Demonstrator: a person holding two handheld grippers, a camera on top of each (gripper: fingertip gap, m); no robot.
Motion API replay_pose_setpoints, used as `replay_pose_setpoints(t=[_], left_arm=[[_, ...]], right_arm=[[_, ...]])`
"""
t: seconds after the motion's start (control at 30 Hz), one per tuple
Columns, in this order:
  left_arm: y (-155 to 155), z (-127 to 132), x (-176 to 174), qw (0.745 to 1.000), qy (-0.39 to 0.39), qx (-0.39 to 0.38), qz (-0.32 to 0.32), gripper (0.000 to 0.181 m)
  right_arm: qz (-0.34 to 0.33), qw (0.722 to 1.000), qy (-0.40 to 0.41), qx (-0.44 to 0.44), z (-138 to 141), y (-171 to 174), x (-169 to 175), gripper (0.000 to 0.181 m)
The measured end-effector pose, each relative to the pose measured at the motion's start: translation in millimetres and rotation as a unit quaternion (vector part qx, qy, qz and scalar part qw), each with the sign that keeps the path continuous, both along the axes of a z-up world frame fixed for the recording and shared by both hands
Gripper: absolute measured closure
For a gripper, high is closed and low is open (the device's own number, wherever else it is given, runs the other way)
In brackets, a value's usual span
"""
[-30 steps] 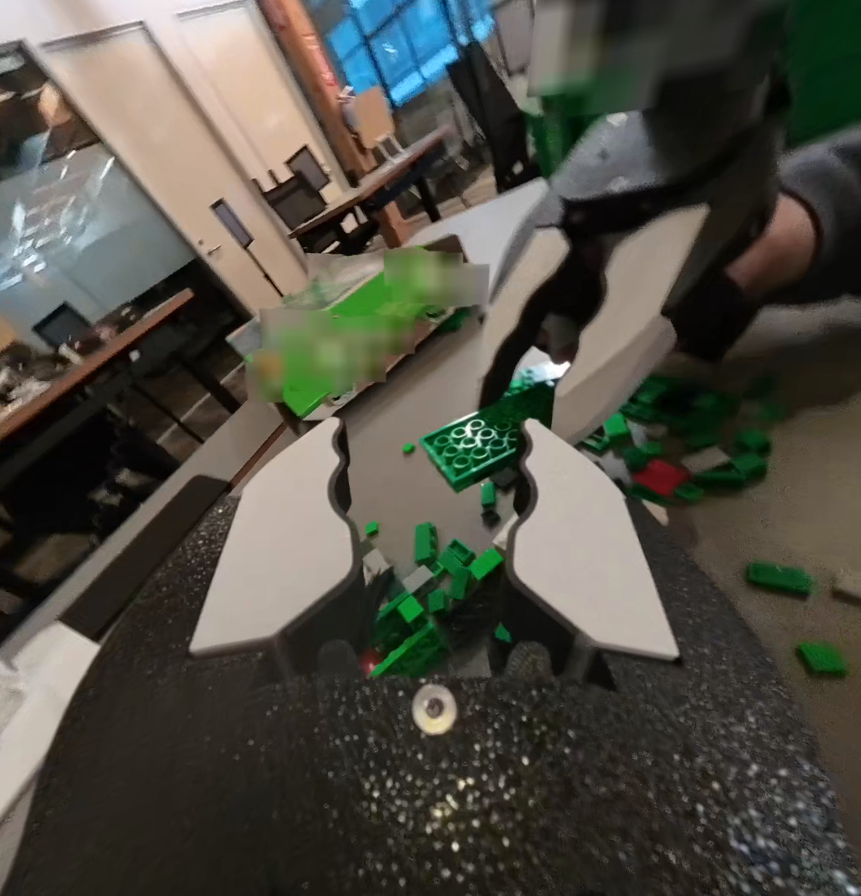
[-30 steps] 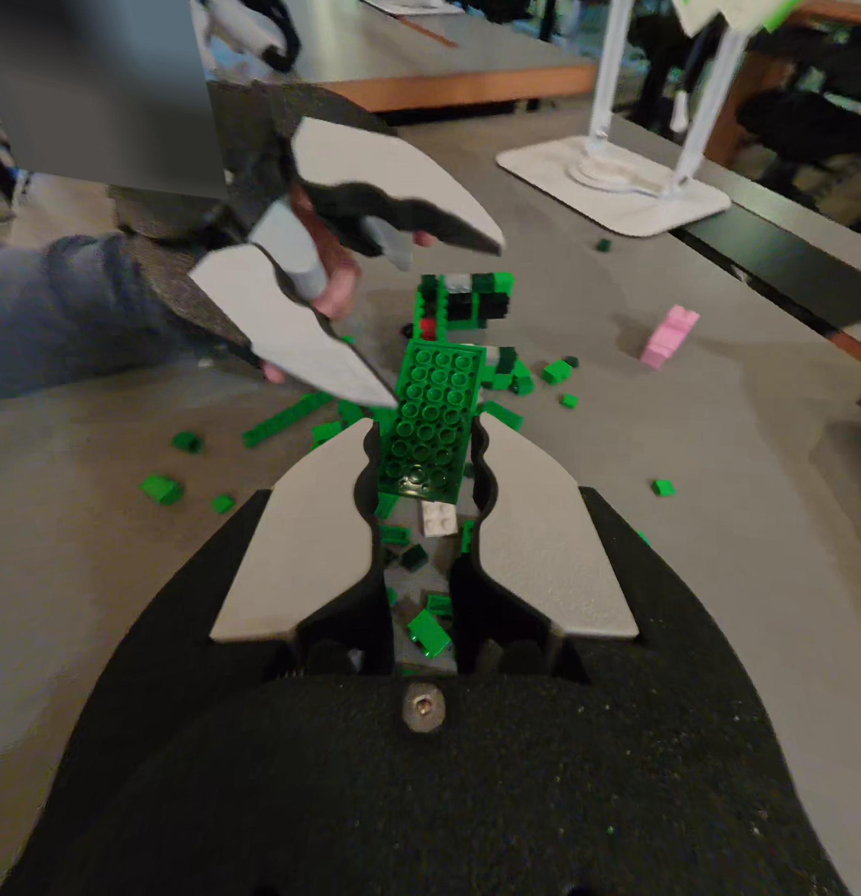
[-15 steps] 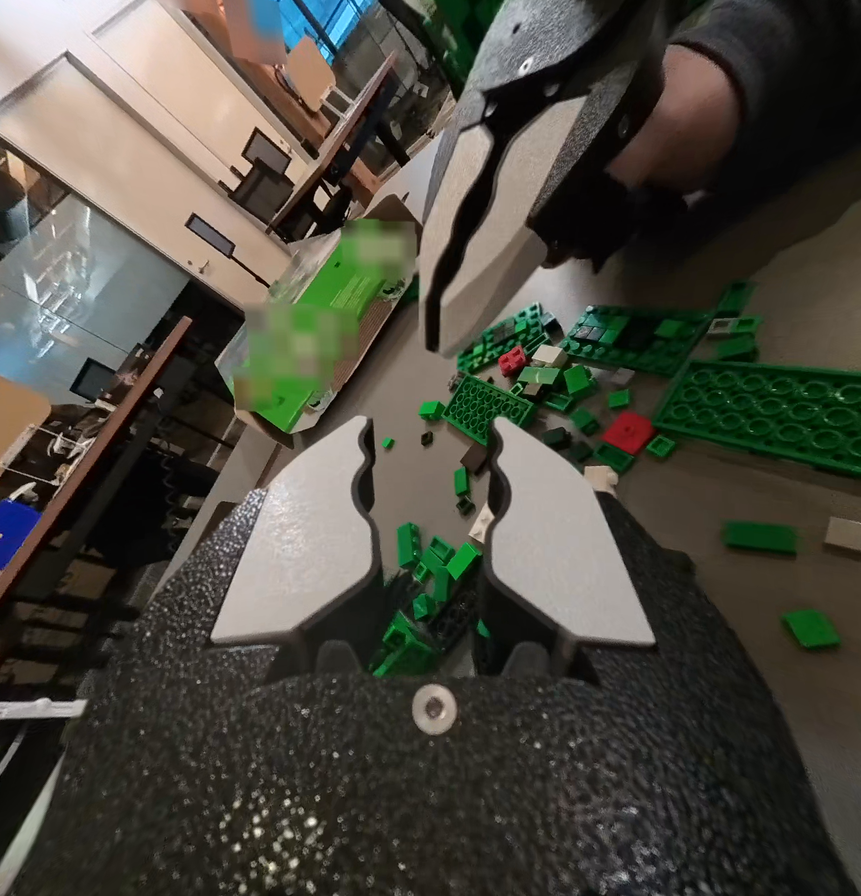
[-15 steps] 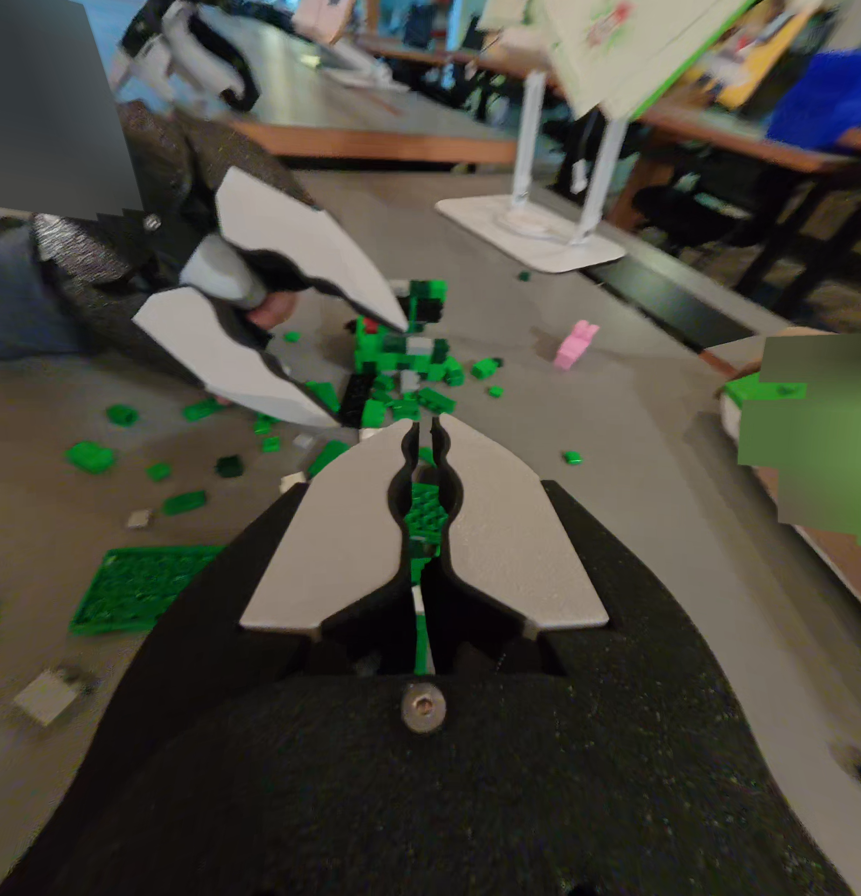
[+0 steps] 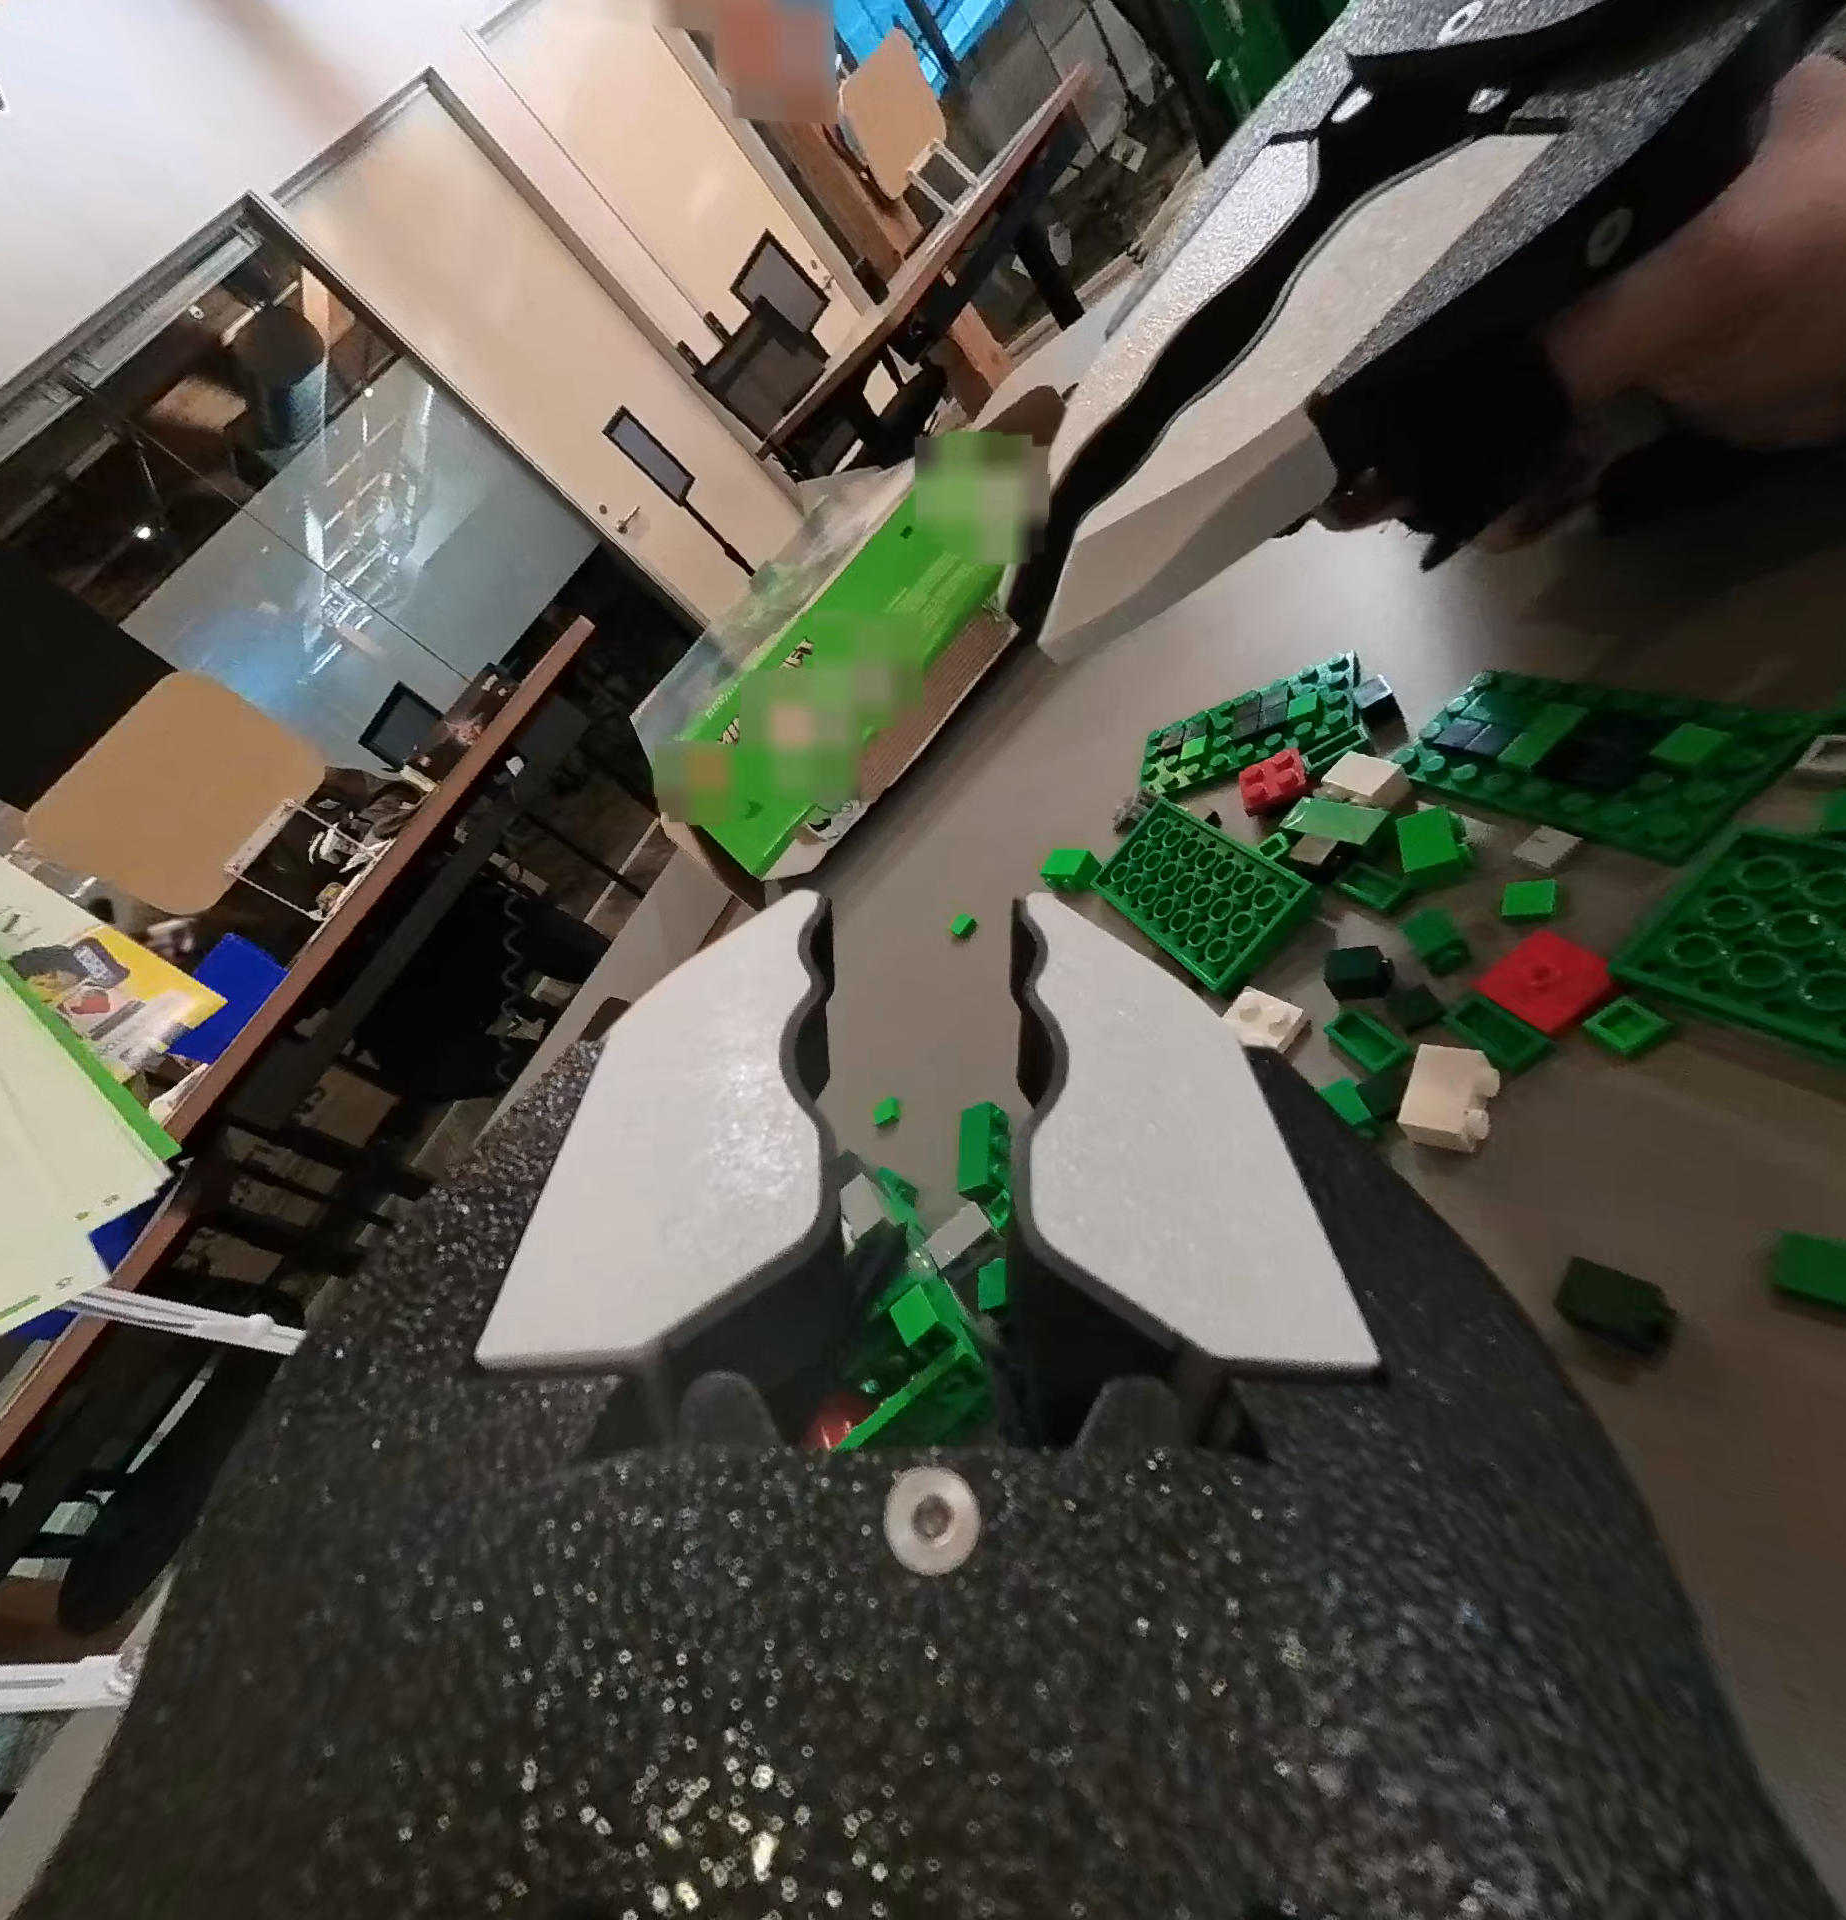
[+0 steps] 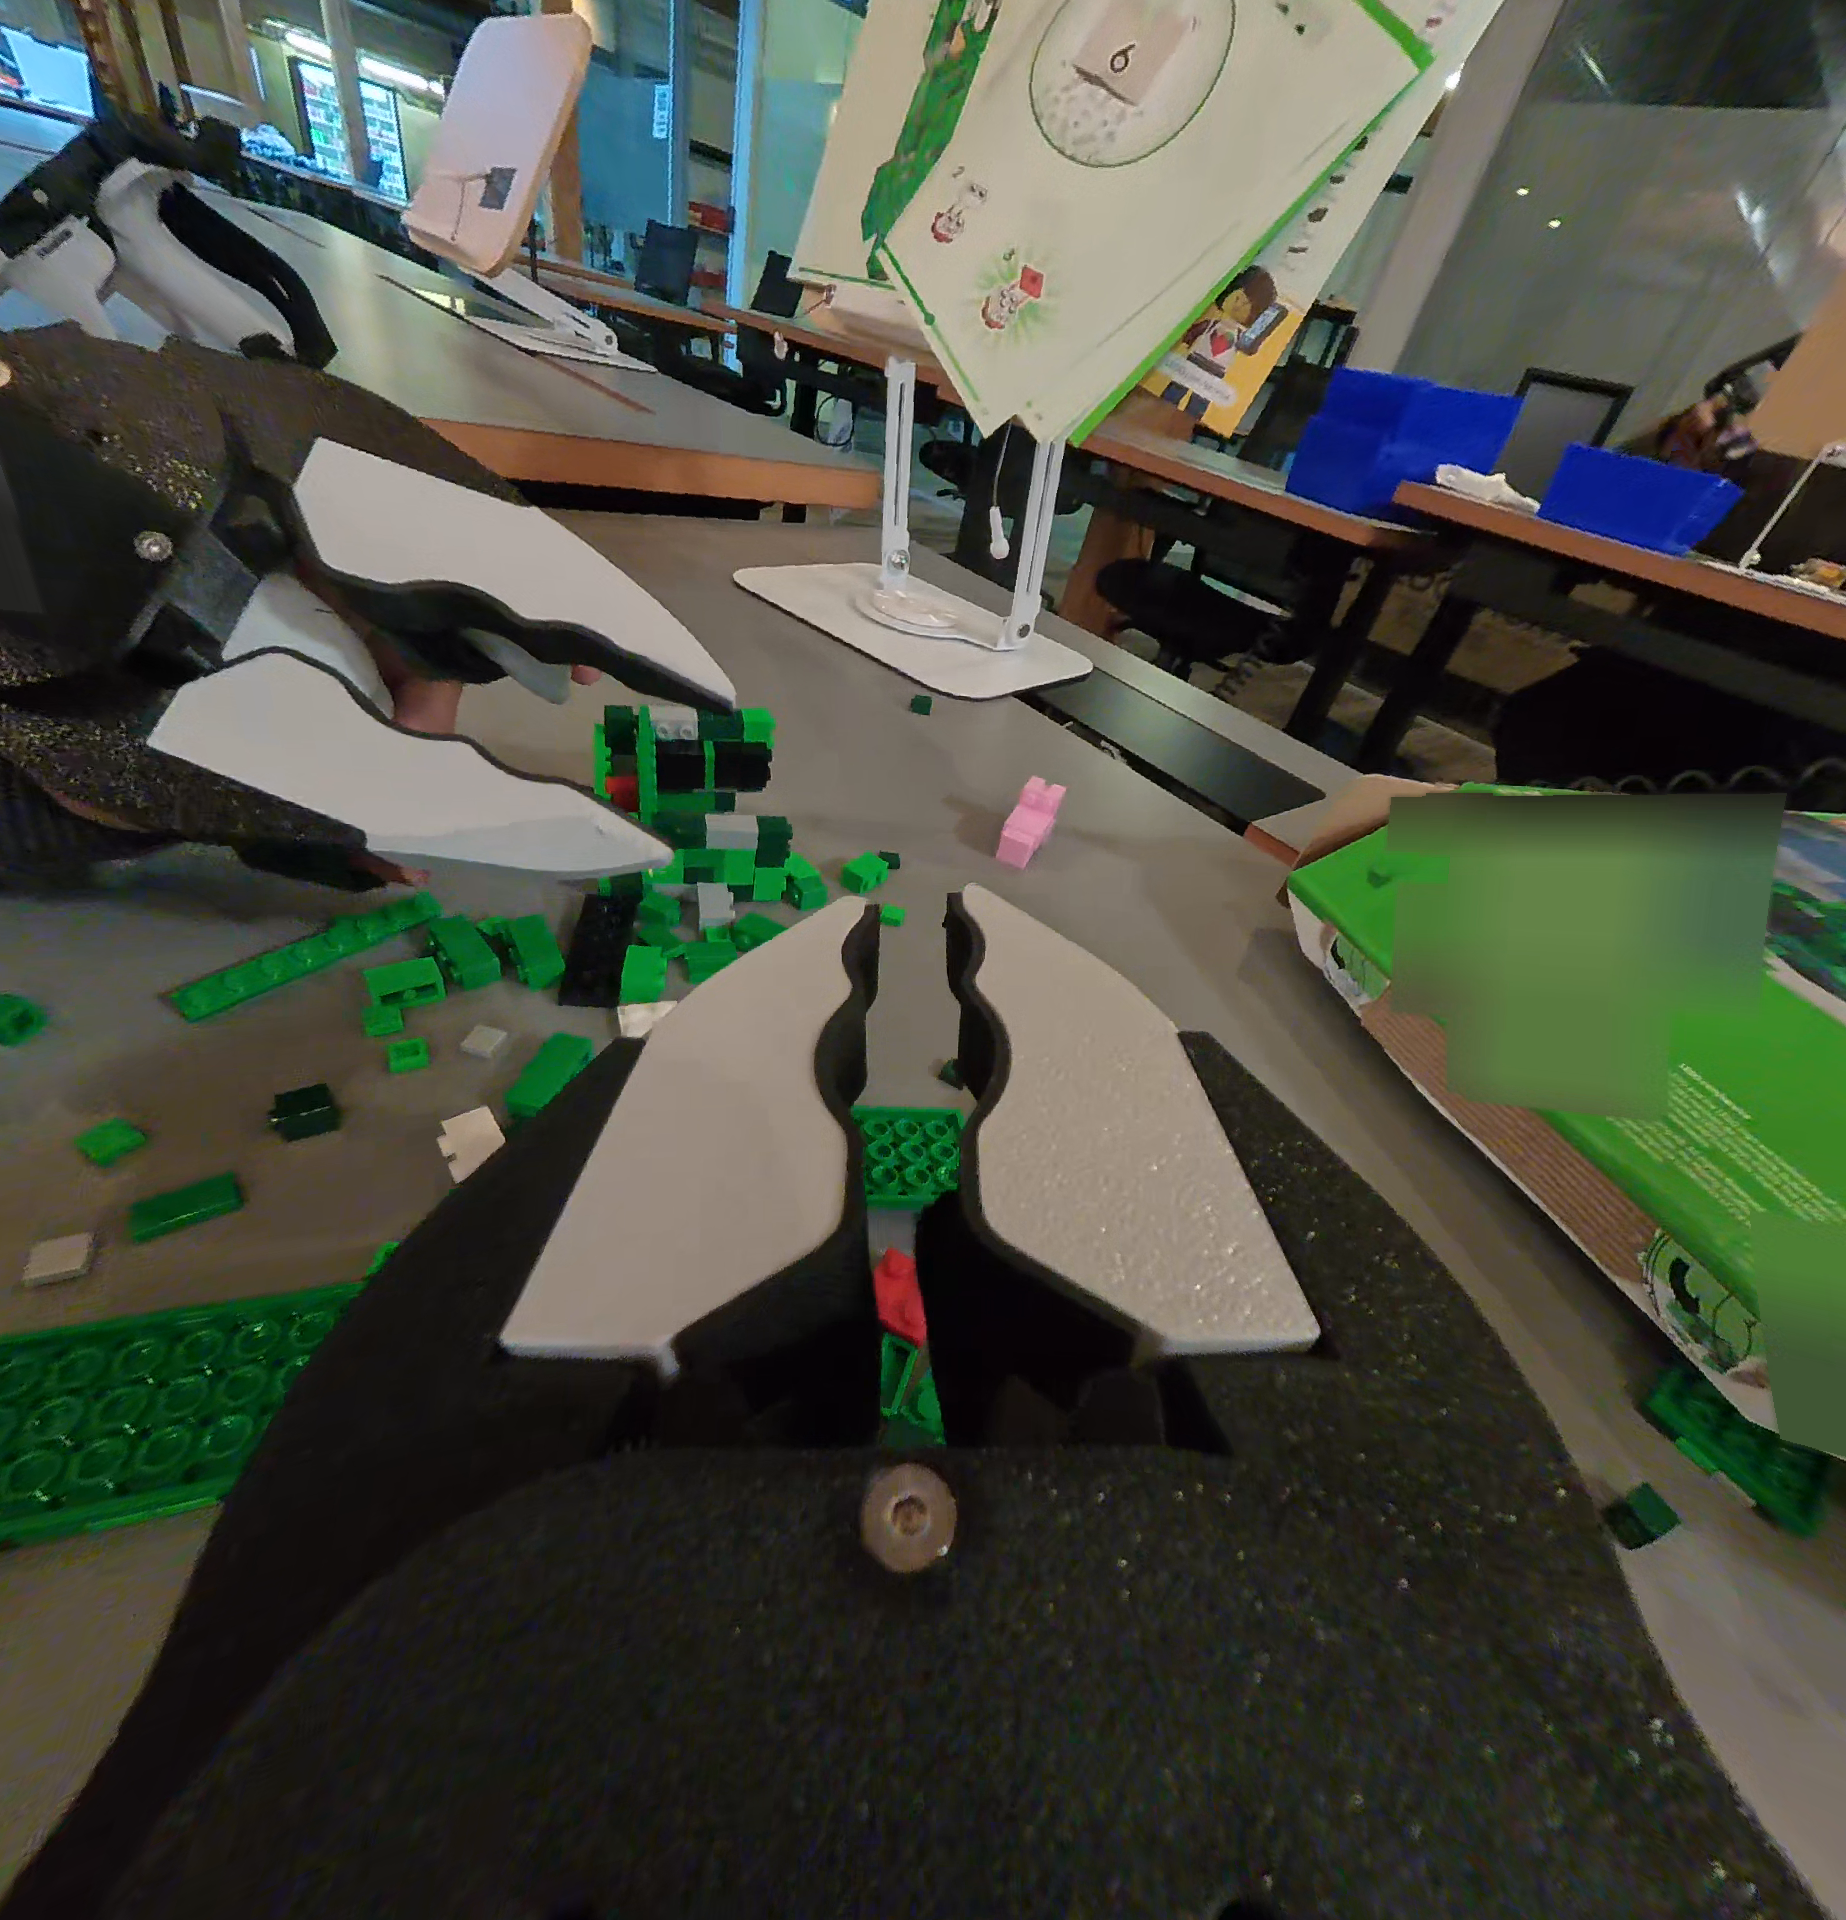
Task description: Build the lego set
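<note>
Nearest in the left wrist view, the left gripper (image 5: 919,925) is released, its jaws standing apart over the grey table (image 5: 1677,1164) with nothing between them. Below its fingers lies a heap of small green bricks (image 5: 929,1320). In the right wrist view the right gripper (image 6: 914,914) is nearly clenched, a narrow gap at the tips; a green studded plate (image 6: 908,1153) shows between its fingers, lying on the table below and not gripped. To the left lies a large green baseplate (image 6: 98,1403). Farther on stands a partly built green and black lego model (image 6: 690,769), a pink piece (image 6: 1031,821) to its right. Beyond, an instruction booklet (image 6: 1106,187) rests on a white stand (image 6: 929,613).
</note>
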State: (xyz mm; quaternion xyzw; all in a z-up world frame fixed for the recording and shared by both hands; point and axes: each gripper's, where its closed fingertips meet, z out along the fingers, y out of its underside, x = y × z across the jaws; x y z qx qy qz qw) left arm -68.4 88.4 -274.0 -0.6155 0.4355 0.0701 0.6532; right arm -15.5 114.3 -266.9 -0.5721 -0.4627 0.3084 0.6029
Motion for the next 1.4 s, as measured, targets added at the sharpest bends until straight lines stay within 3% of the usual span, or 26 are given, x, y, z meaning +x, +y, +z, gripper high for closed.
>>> replay_pose_setpoints(t=[0.1, 0.23, 0.37, 0.47, 0.6, 0.7, 0.87, 1.03, 1.13, 1.4], left_arm=[[0, 2, 1, 1.000, -0.002, 0.004, 0.001, 0.150], [-2, 5, 3, 1.000, -0.006, 0.008, -0.002, 0.151], [-3, 6, 3, 1.000, -0.024, 0.002, -0.006, 0.152], [-3, 8, 1, 0.999, -0.045, -0.005, -0.007, 0.152], [-3, 12, 0, 0.998, -0.068, -0.010, -0.012, 0.154], [-6, 13, 2, 0.996, -0.080, -0.019, -0.028, 0.154], [-2, 3, 2, 0.994, -0.083, -0.070, -0.012, 0.150], [7, -20, -6, 0.986, -0.072, -0.147, 0.033, 0.147], [7, -25, -5, 0.982, -0.080, -0.171, 0.029, 0.144], [8, -32, -6, 0.978, -0.083, -0.189, 0.030, 0.144]], right_arm=[[0.006, 1.000, 0.011, 0.000, 15, 0, 0, 0.168], [0.017, 0.999, 0.005, 0.027, 64, -7, 9, 0.165], [0.003, 0.998, -0.022, 0.062, 114, -15, 37, 0.163], [-0.008, 0.995, -0.071, 0.065, 125, -28, 64, 0.158], [-0.020, 0.987, -0.159, 0.023, 90, -52, 109, 0.152], [0.040, 0.978, -0.195, -0.058, 42, -93, 130, 0.148], [0.059, 0.957, -0.239, -0.155, -26, -133, 159, 0.140], [0.071, 0.940, -0.263, -0.204, -53, -157, 172, 0.138], [0.093, 0.926, -0.288, -0.223, -65, -173, 177, 0.136], [0.099, 0.919, -0.310, -0.223, -85, -187, 179, 0.138]])
